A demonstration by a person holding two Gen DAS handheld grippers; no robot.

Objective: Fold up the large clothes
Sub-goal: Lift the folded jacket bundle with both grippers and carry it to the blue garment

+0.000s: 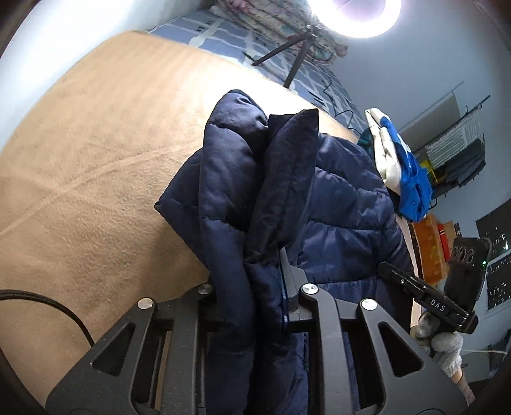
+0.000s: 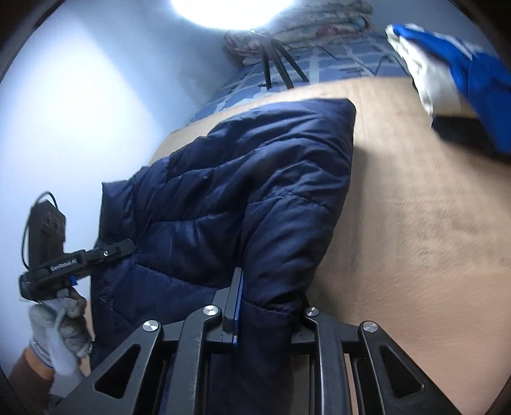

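My left tool [image 1: 255,306] was clamped on a bunched fold of the navy puffer jacket [image 1: 335,198] — its two sides nearly together. My right tool [image 2: 265,306] pinched another edge likewise, the jacket hanging over the tan blanket [image 2: 415,223].

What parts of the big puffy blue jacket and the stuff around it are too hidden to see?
- Left wrist view: the dark navy quilted puffer jacket covers the left gripper fingers' tips.
- Right wrist view: the jacket's lower part runs off the bottom edge, behind the right gripper.
- Right wrist view: the blue and white garment is blurred and cut by the edge.
- Both views: the bright ring lamp is washed out.
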